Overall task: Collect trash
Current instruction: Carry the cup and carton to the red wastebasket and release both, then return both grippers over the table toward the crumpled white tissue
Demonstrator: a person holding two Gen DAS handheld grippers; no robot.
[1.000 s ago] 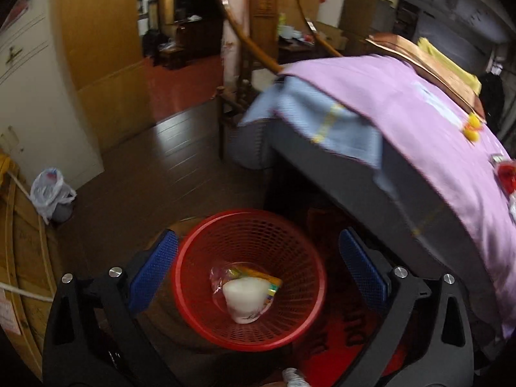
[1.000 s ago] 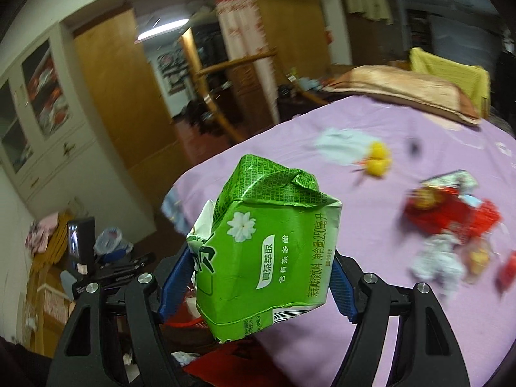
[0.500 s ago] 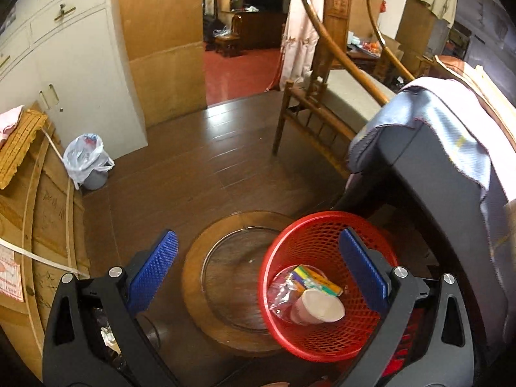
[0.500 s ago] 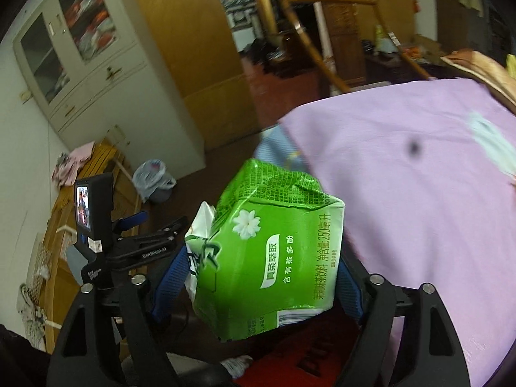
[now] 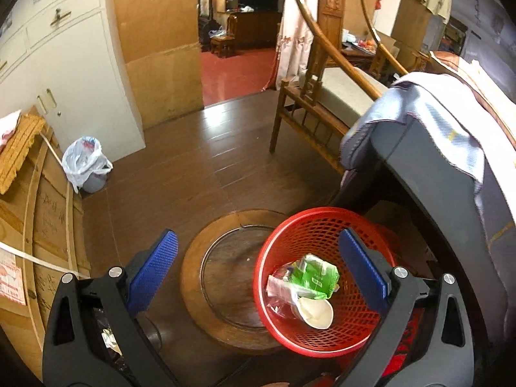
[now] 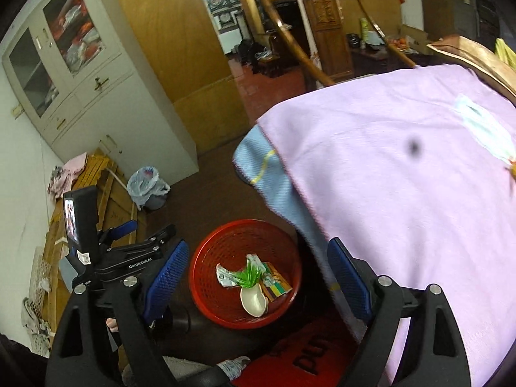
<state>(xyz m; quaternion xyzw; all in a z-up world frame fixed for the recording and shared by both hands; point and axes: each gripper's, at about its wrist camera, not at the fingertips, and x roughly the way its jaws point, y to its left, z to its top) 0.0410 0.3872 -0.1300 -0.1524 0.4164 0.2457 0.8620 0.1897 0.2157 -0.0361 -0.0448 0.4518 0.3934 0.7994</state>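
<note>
Red mesh basket (image 6: 206,293), green carton (image 6: 250,272) inside, print perhaps unreadable, "GenRobot.AI" on left tongs (image 5: 258,266), both tongs apart, right tongs (image 6: 258,272) just opening, empty.

Red mesh basket (image 5: 325,222) holds a green carton (image 5: 314,277), a cream cup (image 5: 314,312) and a striped yellow, green and brown wrapper (image 6: 275,285); the bed (image 6: 403,177) wears a lilac sheet over a pale blue one (image 6: 258,167); gripper pads (image 5: 154,267) are blue and dimpled, their arms black; the floor (image 5: 200,167) is dark brown wood
</note>
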